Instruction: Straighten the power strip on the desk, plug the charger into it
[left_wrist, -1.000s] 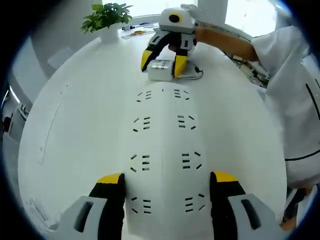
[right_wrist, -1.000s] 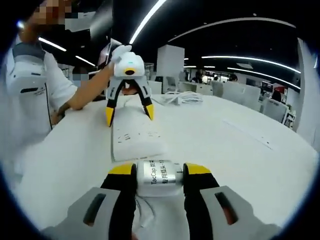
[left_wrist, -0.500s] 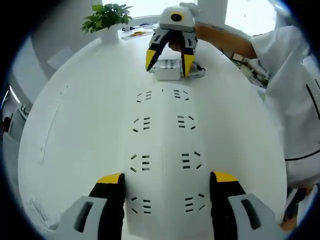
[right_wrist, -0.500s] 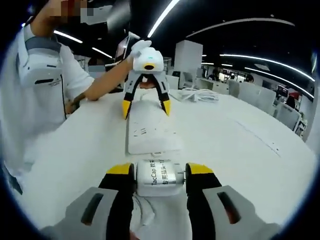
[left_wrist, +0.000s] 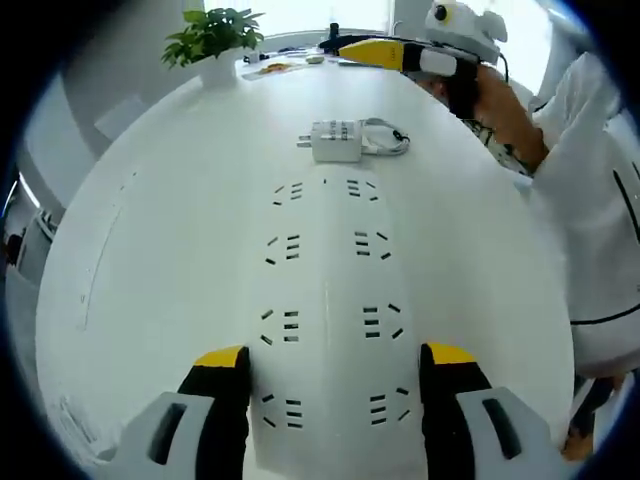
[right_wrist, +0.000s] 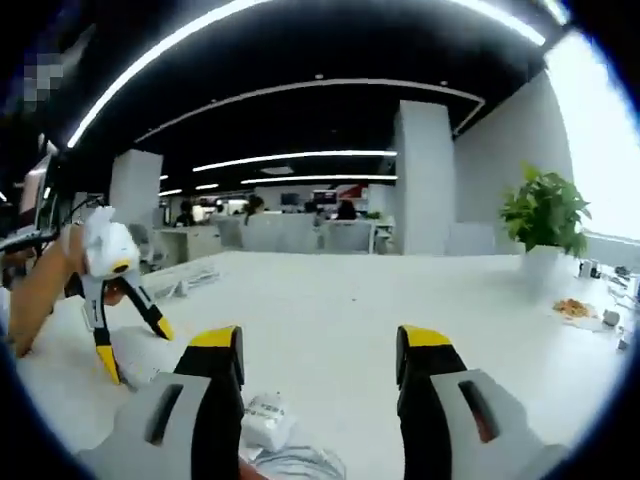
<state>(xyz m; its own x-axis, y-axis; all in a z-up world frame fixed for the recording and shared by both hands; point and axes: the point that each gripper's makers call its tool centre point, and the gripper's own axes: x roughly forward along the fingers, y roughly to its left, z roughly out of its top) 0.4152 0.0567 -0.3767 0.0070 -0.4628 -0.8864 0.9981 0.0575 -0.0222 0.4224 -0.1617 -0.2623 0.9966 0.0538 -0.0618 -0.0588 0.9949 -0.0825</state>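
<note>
A white power strip (left_wrist: 325, 300) lies lengthwise on the white desk, running away from me between my left gripper's (left_wrist: 330, 372) yellow-tipped jaws, which press its two sides at the near end. Just past the strip's far end the white charger (left_wrist: 337, 140) lies on its side, its coiled cable (left_wrist: 386, 141) beside it. My right gripper (left_wrist: 380, 52) hangs in the air above and to the right of the charger. In the right gripper view its jaws (right_wrist: 318, 350) stand wide open and empty, with the charger (right_wrist: 265, 420) low on the desk beneath them. The left gripper (right_wrist: 133, 347) sits at the left on the strip (right_wrist: 150, 365).
A potted plant (left_wrist: 212, 35) stands at the desk's far edge, with small items beside it. The person's white sleeve (left_wrist: 590, 200) and arm (left_wrist: 480, 95) fill the right side. Bare desk (left_wrist: 150, 230) spreads left of the strip. More cables (right_wrist: 195, 282) lie farther along the desk.
My right gripper has opened, let go of the charger and risen away to the right. The charger now lies by the strip's far end. The left gripper has not moved.
</note>
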